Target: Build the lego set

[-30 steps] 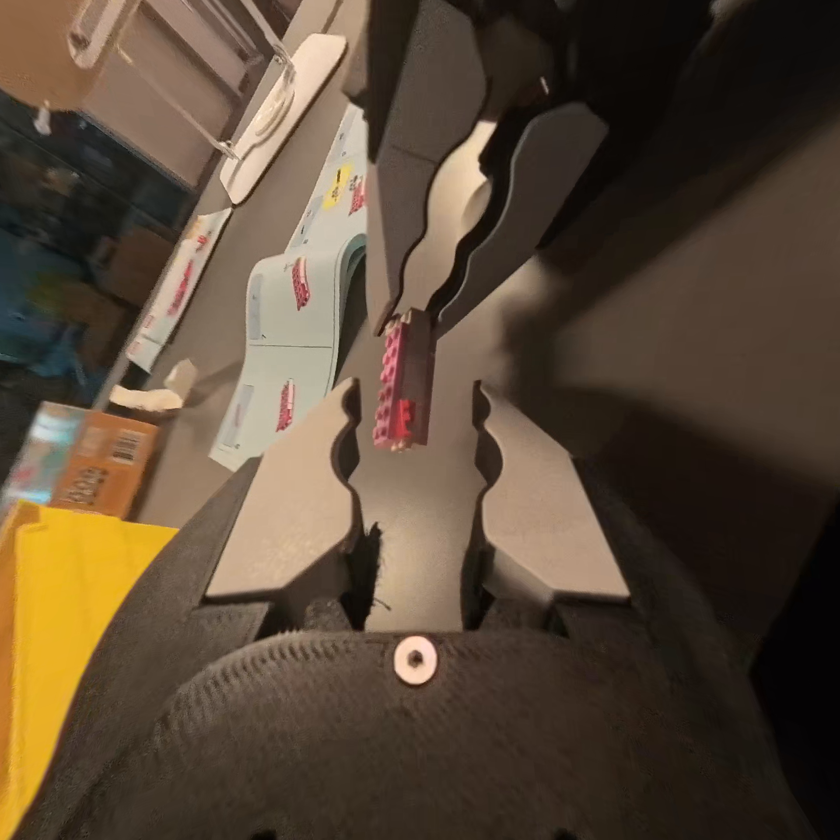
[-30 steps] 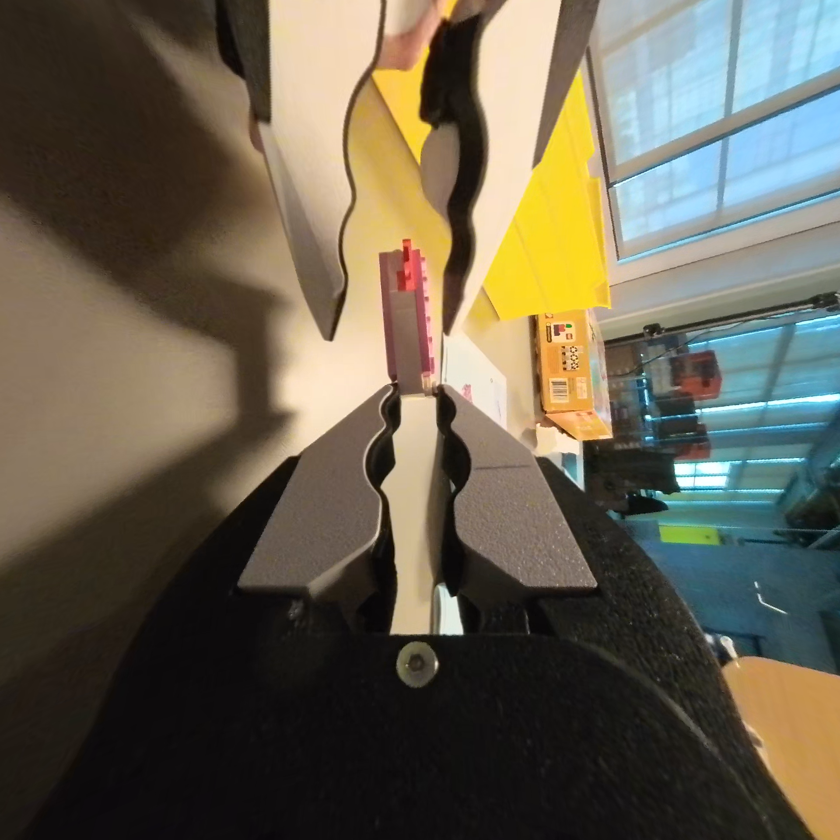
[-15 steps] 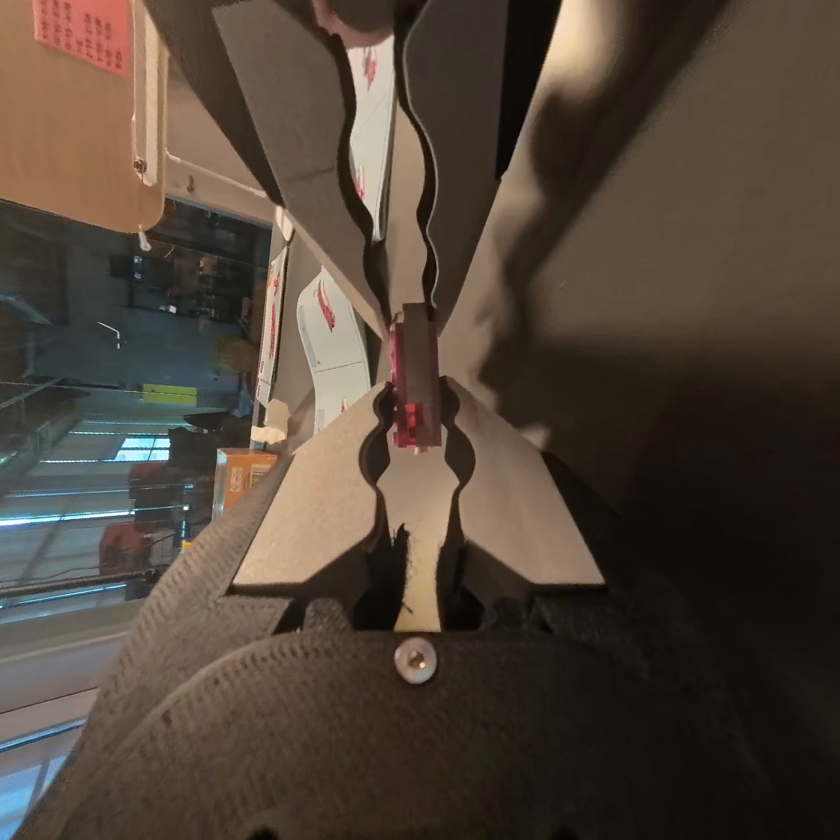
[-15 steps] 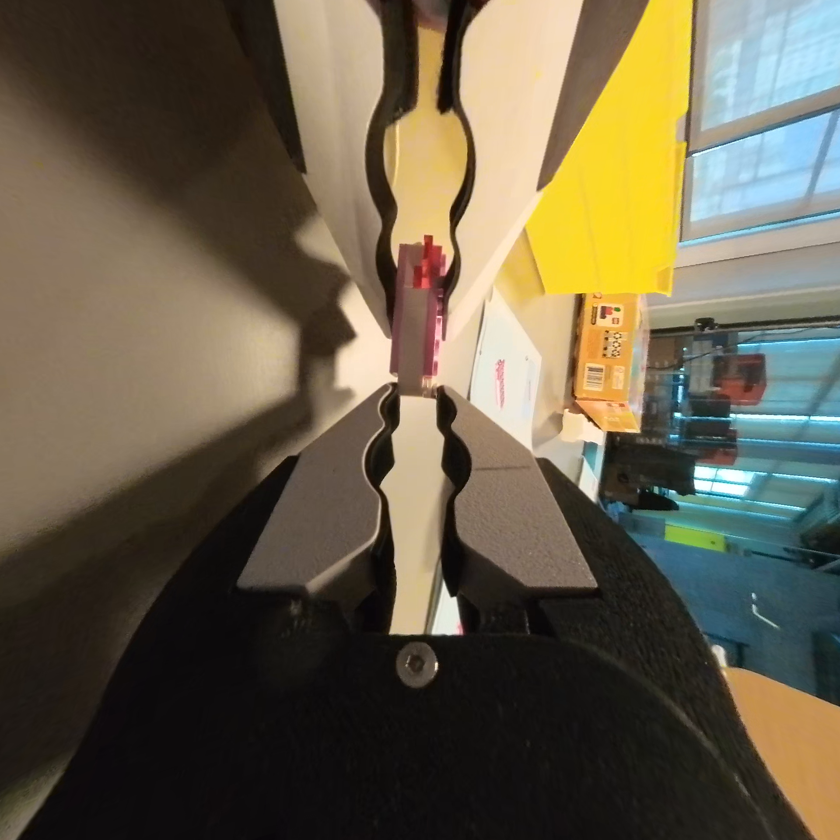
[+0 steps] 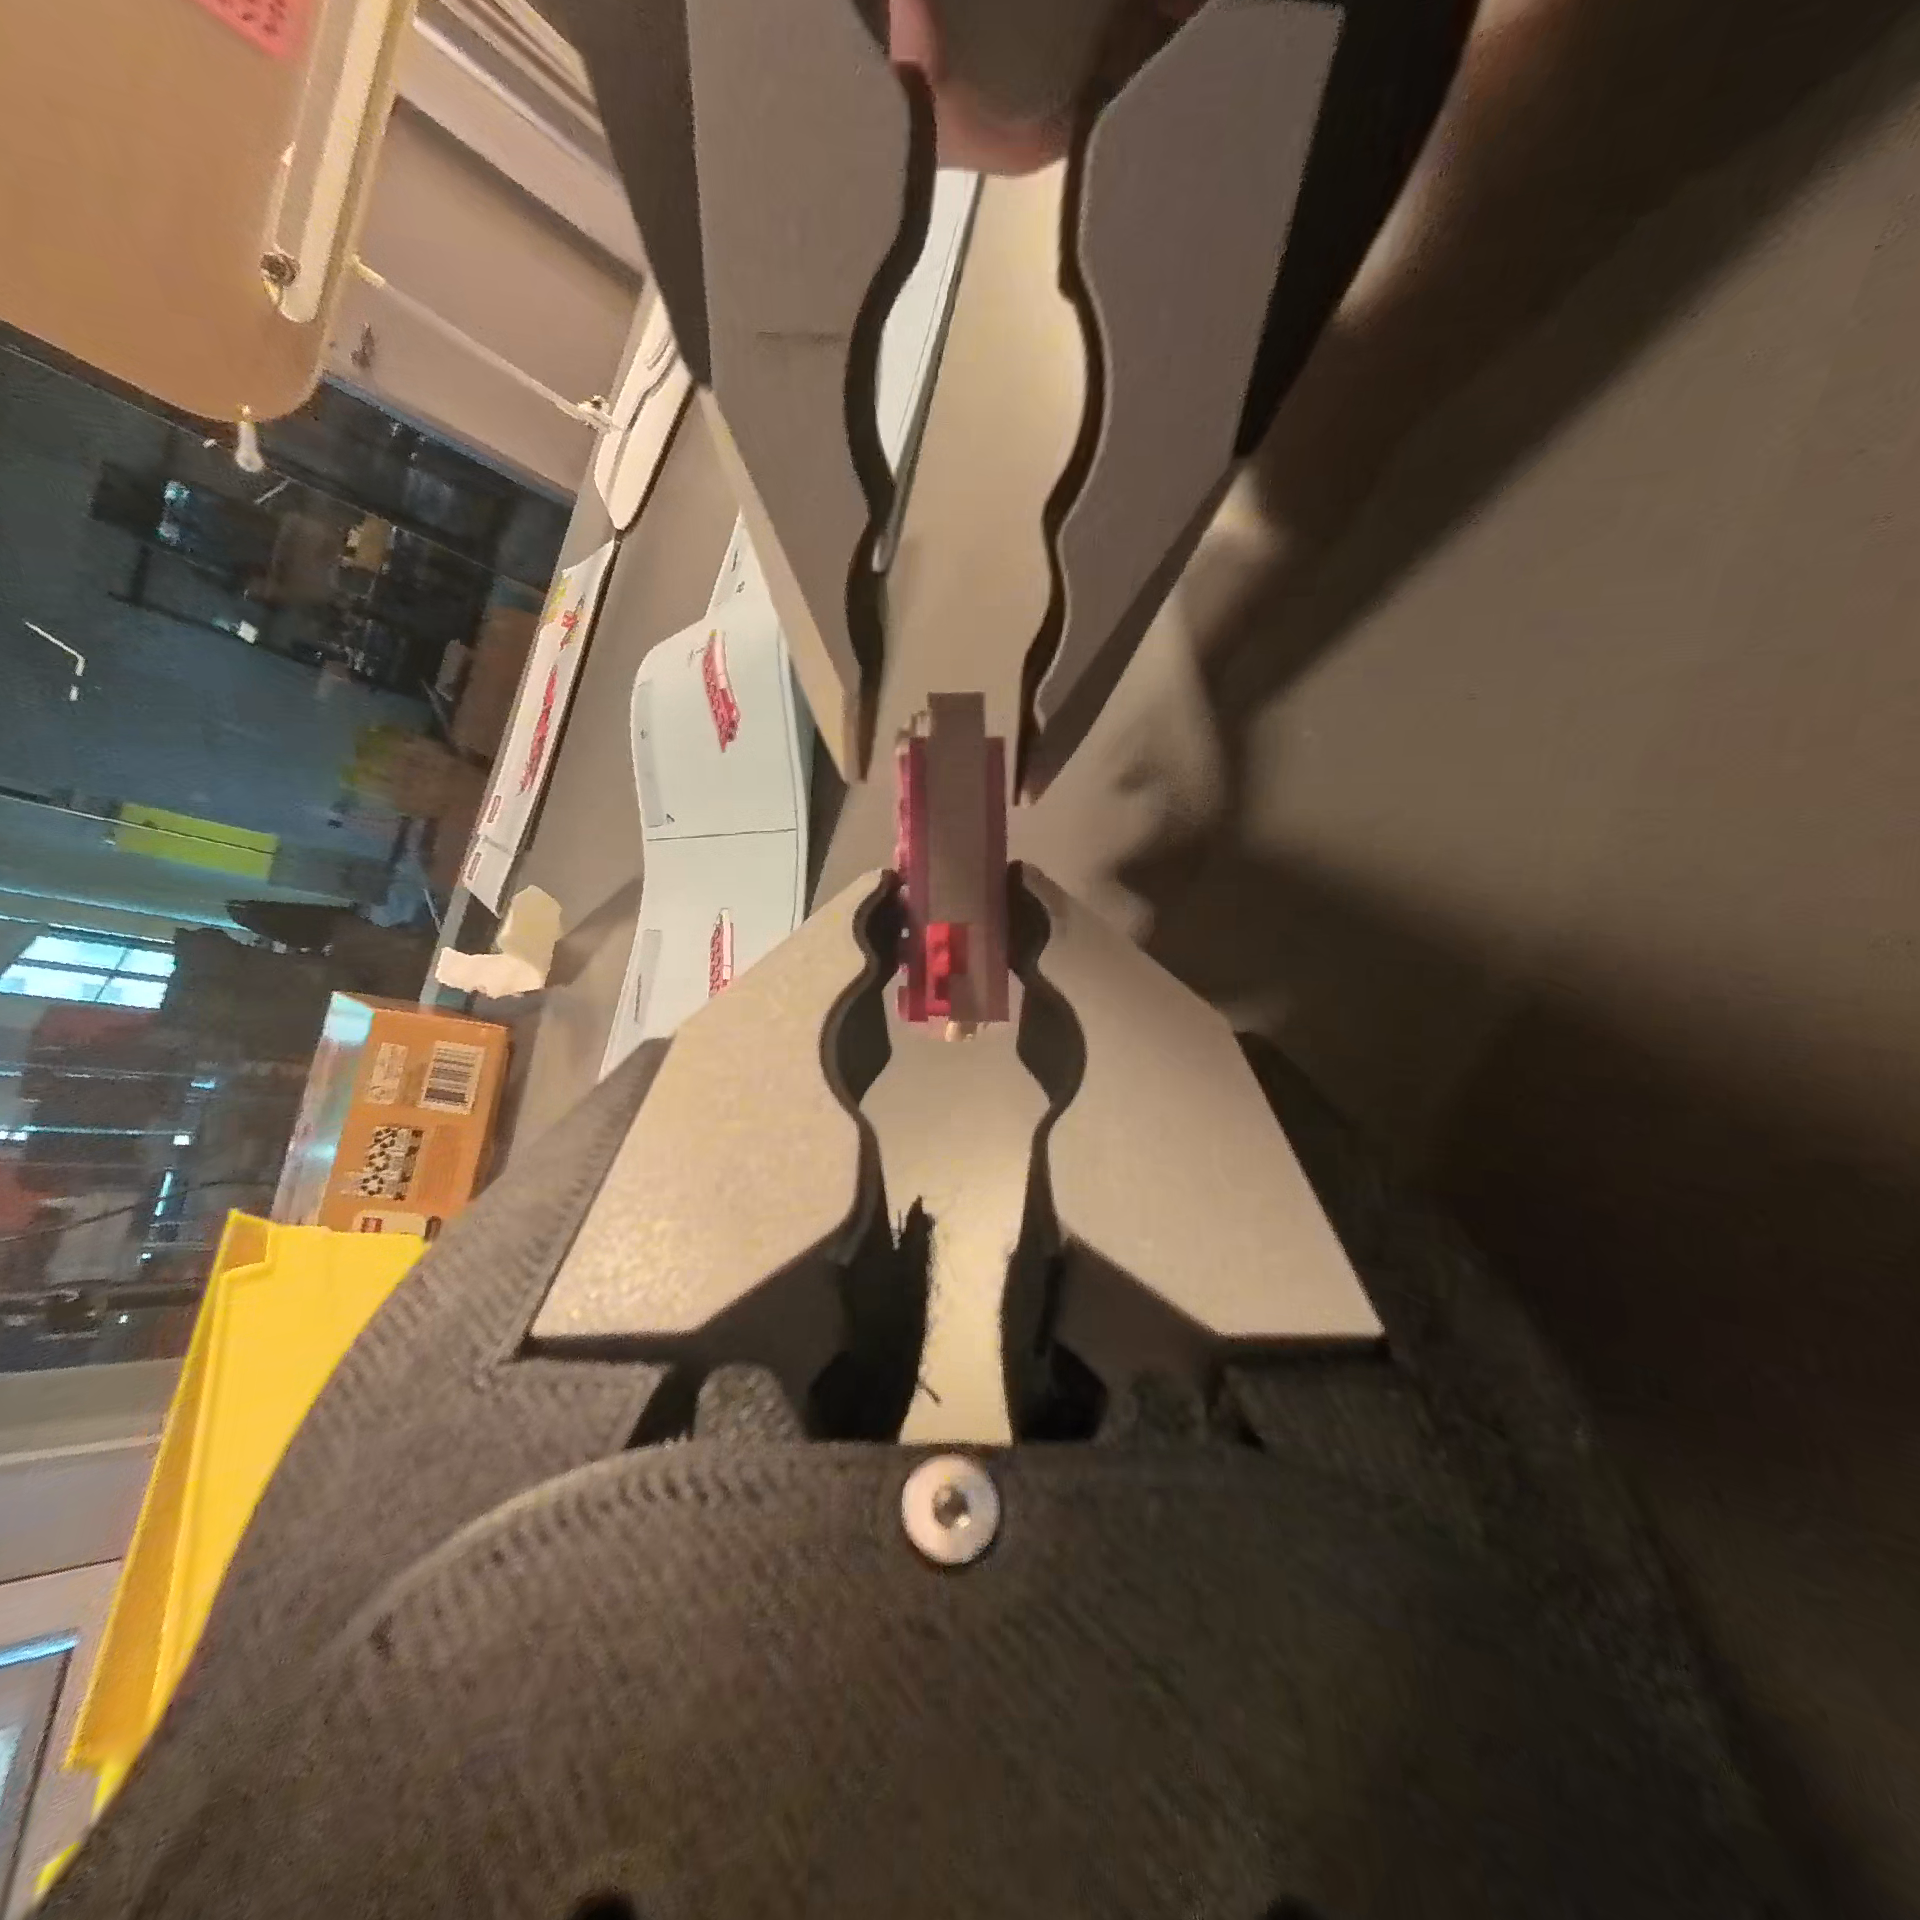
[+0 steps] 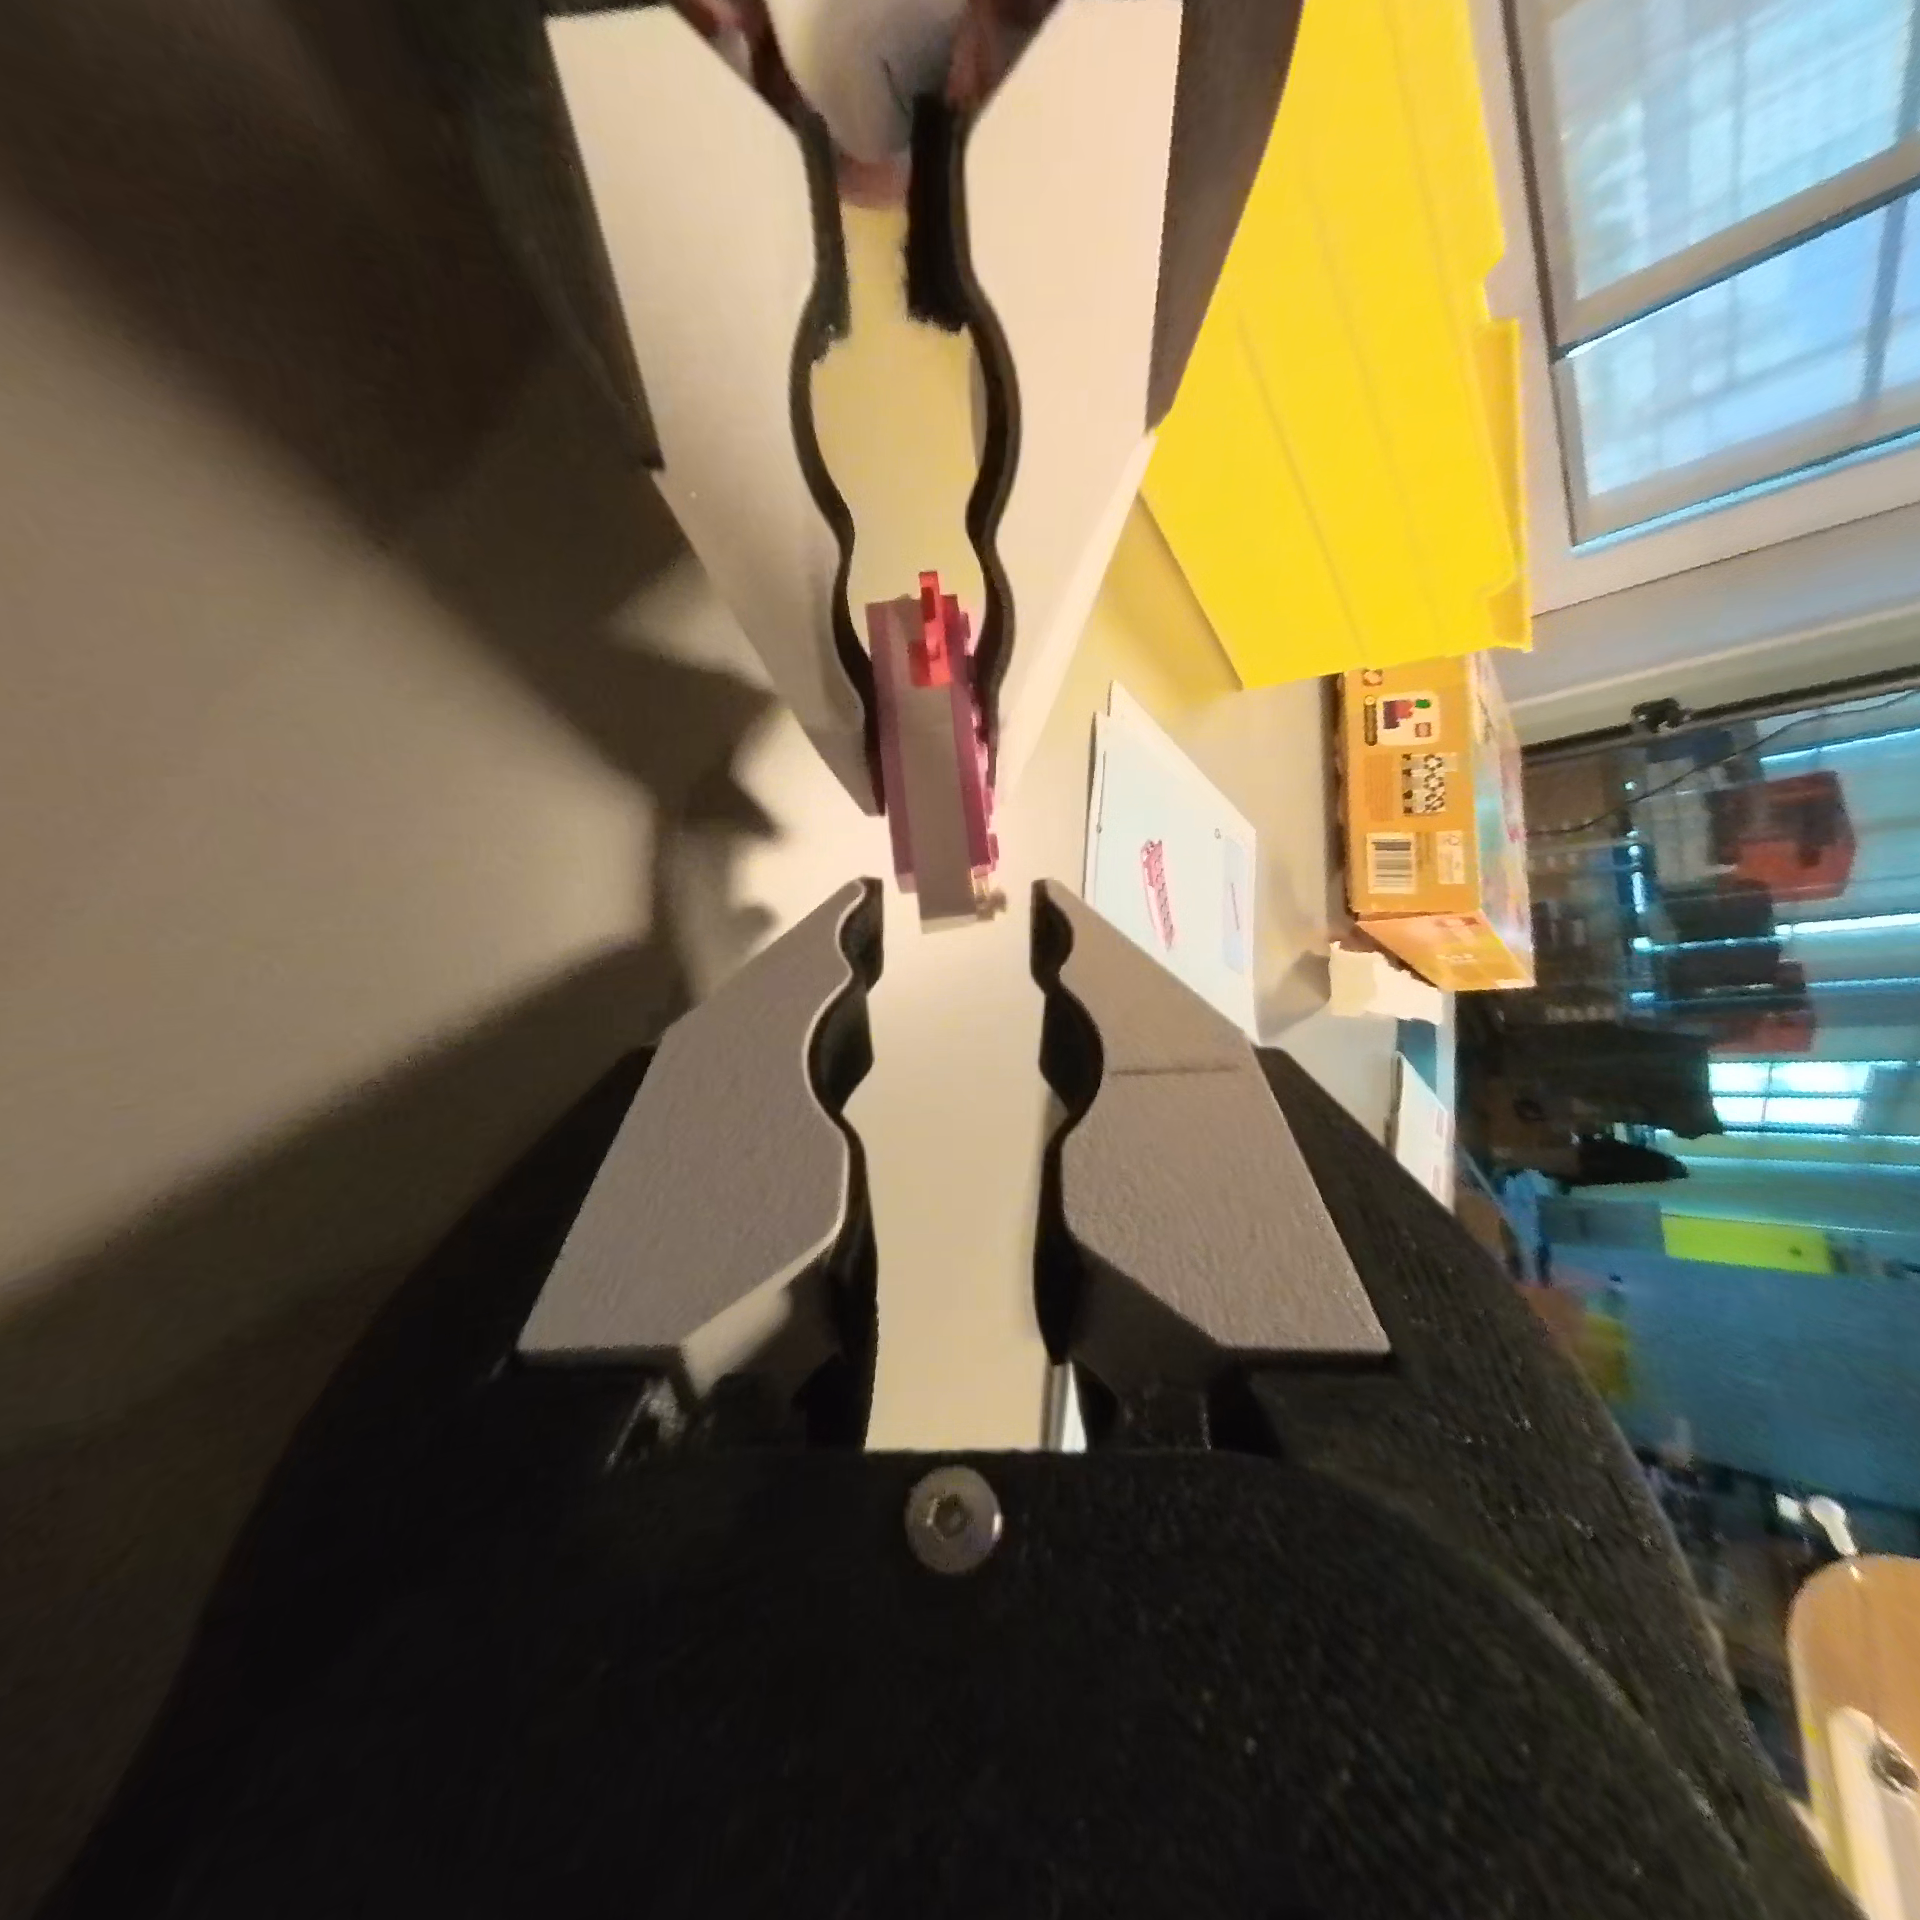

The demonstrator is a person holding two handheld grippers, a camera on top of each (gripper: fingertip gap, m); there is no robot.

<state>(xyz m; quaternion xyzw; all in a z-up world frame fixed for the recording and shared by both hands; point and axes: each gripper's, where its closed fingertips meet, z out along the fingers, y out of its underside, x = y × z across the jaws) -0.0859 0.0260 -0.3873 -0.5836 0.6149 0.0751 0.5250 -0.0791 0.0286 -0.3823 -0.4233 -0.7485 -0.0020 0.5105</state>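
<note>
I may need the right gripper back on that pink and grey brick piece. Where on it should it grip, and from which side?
Probably the free grey end of the brick piece, the end pointing at the open right gripper. Come straight along its length, pads on the two broad flat faces. The left gripper already clamps the far end with the red brick, so only this end is free.

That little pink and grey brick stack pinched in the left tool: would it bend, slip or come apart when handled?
The brick stack looks rigid and probably light. Its flat sides suit the left tool pads. Being made of joined pieces, it might split if twisted.
</note>
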